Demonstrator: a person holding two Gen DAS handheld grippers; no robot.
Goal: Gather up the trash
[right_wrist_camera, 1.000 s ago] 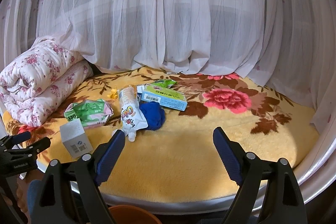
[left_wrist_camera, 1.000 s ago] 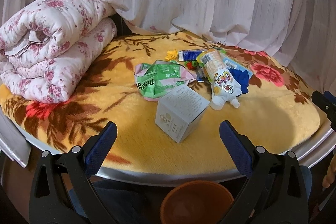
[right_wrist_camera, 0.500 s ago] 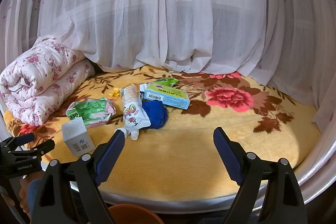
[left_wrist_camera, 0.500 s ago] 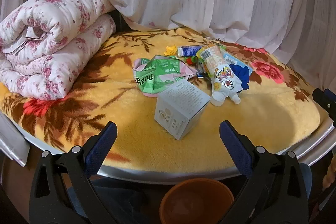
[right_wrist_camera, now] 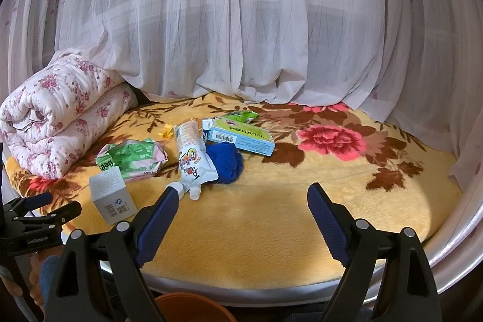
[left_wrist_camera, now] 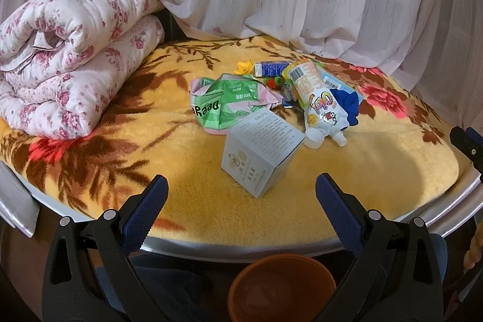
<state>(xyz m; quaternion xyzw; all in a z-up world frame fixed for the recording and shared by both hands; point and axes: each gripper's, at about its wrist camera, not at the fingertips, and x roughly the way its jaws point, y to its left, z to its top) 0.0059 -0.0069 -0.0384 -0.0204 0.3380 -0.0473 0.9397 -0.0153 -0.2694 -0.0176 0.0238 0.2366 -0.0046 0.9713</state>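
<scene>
A loose heap of trash lies near the middle of the yellow plush blanket with brown and red flowers (left_wrist_camera: 377,165): a small pale grey cardboard box (left_wrist_camera: 261,151) stands nearest, tilted on an edge, and just behind it lies a crumpled green and pink plastic wrapper (left_wrist_camera: 229,103). To the right lies a white squeeze pouch with cartoon print (left_wrist_camera: 320,107), its two white caps pointing near, resting against a crumpled dark blue cloth (right_wrist_camera: 226,160). Farther back sit a flat light blue and green carton with a barcode (right_wrist_camera: 241,136) and a small yellow scrap (left_wrist_camera: 244,67). Below the bed's near edge stands a round orange-brown bin (left_wrist_camera: 282,287); nothing shows inside it. The left gripper (left_wrist_camera: 241,212) and right gripper (right_wrist_camera: 243,216) both hang released, jaws wide, grasping nothing, short of the heap. A rolled white quilt with pink flowers (left_wrist_camera: 69,56) lies far left.
</scene>
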